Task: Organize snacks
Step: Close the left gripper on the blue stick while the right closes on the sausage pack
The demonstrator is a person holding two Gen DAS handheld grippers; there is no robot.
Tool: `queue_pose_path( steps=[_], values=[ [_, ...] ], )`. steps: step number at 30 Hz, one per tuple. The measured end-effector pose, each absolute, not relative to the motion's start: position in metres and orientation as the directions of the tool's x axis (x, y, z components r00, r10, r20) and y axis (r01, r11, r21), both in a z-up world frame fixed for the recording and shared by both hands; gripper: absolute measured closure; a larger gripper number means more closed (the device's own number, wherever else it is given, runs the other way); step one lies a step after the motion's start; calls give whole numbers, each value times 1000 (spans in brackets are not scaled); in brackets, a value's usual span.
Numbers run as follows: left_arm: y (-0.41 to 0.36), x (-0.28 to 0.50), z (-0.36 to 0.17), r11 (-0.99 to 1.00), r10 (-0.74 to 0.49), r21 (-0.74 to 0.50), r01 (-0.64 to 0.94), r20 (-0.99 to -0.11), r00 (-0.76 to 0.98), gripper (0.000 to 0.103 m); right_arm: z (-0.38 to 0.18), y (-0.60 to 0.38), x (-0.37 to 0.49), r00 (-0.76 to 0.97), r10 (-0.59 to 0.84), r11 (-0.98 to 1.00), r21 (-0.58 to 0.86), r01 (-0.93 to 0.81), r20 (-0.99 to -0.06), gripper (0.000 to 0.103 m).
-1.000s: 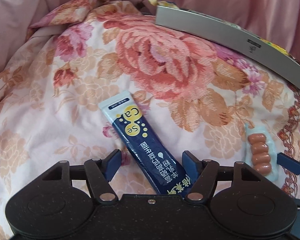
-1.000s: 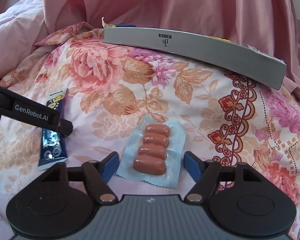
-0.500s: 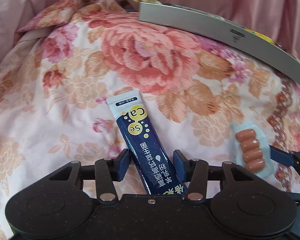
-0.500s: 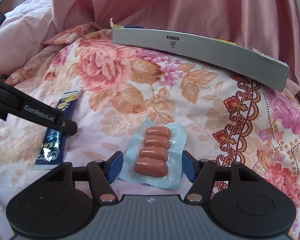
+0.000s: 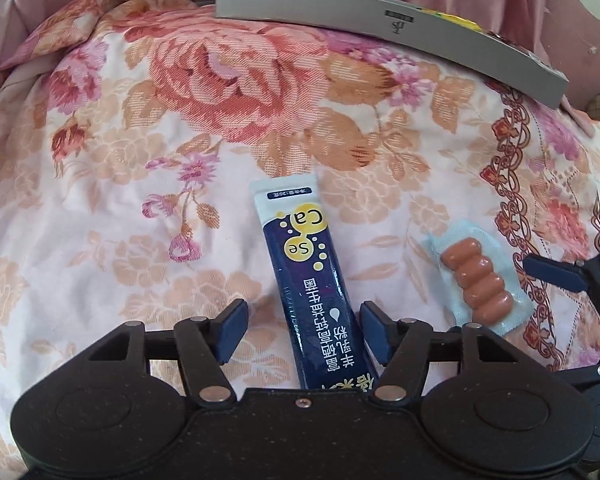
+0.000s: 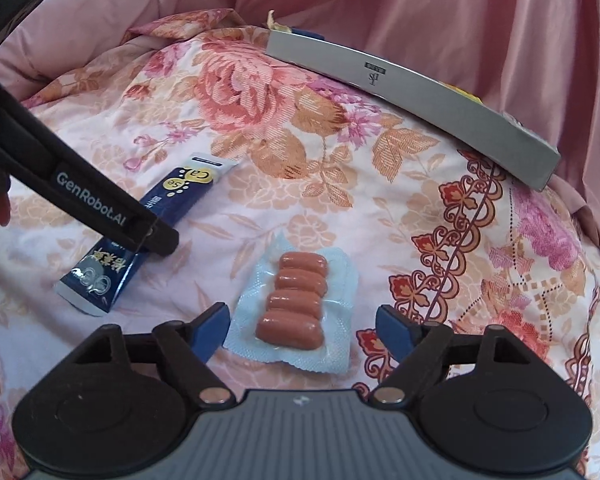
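Note:
A dark blue stick sachet (image 5: 312,276) marked Ca and Se lies on the floral bedspread between the fingers of my left gripper (image 5: 302,330). The jaws are open and straddle its near half; the right pad (image 5: 374,330) is close beside it. It also shows in the right wrist view (image 6: 156,226), partly under the left gripper's finger (image 6: 100,208). A pale blue pack of small sausages (image 6: 296,308) lies between the open fingers of my right gripper (image 6: 300,328), not gripped. The pack also shows in the left wrist view (image 5: 478,280).
A long grey box (image 5: 384,30) lies across the far side of the bed, with snack wrappers sticking out behind it; it also shows in the right wrist view (image 6: 412,100). Pink bedding (image 6: 380,4) is heaped behind it. The floral bedspread (image 5: 180,112) is soft and wrinkled.
My left gripper has swung so the sachet now lies nearly straight between its fingers. Its jaws narrowed, then widened a little. The right gripper shifted slightly; the sausage pack has not moved.

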State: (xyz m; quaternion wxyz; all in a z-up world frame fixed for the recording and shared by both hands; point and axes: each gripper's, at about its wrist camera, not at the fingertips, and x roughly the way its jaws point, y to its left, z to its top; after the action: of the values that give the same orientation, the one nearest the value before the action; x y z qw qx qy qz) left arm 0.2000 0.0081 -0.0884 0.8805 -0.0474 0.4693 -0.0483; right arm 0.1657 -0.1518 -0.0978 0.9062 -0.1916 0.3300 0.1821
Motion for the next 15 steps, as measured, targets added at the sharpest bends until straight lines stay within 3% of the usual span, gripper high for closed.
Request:
queue_pose_path(
  steps=[7,9,11,15],
  values=[
    [-3,203,-91,996,-86,-68,54,-819,568,38,-107,-159,181,693,241,915,-79,-396,-680,17],
    [-4,203,-91,996,-84,-60,61,-817,571,39,-108,-158,181,692,252,912,-72,-403,-676,28],
    [-4,203,-90,996,-93,-69,64,-812,576,47,-107,-155,179,693,257,910,-74,-409,-674,35],
    [-9,201,-88,993,-109,-65,95,-800,589,59,-106,-151,176,700,254,905,-91,-416,-667,36]
  ],
)
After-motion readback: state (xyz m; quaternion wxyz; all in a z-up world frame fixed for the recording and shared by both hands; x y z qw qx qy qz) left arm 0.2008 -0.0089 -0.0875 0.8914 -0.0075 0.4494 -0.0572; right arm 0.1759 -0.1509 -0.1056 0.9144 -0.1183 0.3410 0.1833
